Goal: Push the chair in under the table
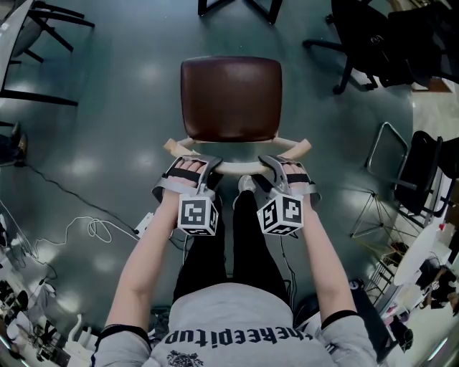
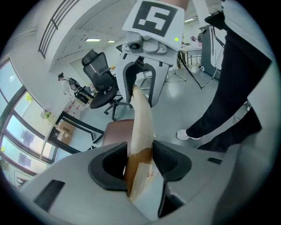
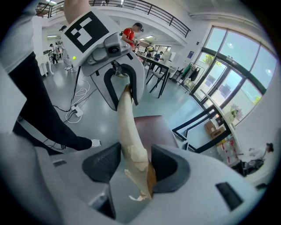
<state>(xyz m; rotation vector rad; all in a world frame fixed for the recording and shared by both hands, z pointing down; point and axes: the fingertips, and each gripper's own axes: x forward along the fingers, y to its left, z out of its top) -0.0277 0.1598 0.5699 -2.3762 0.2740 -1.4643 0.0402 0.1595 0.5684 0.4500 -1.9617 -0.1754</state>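
The chair stands right in front of me in the head view, with a dark brown seat (image 1: 231,97) and a pale, curved wooden backrest (image 1: 237,167). My left gripper (image 1: 206,165) is shut on the left part of that backrest, and my right gripper (image 1: 267,165) is shut on the right part. In the left gripper view the backrest (image 2: 141,123) runs up between the dark pads (image 2: 170,161) of the left gripper (image 2: 140,154), both touching it. The right gripper view shows the backrest (image 3: 128,132), chipped at its end, clamped in the right gripper (image 3: 134,161).
Black table legs (image 1: 240,7) stand just beyond the chair at the top. Black office chairs (image 1: 358,43) are at the upper right, a black frame (image 1: 43,29) at the upper left. White cables (image 1: 93,229) lie on the floor at left. My legs and a white shoe (image 1: 246,183) are behind the backrest.
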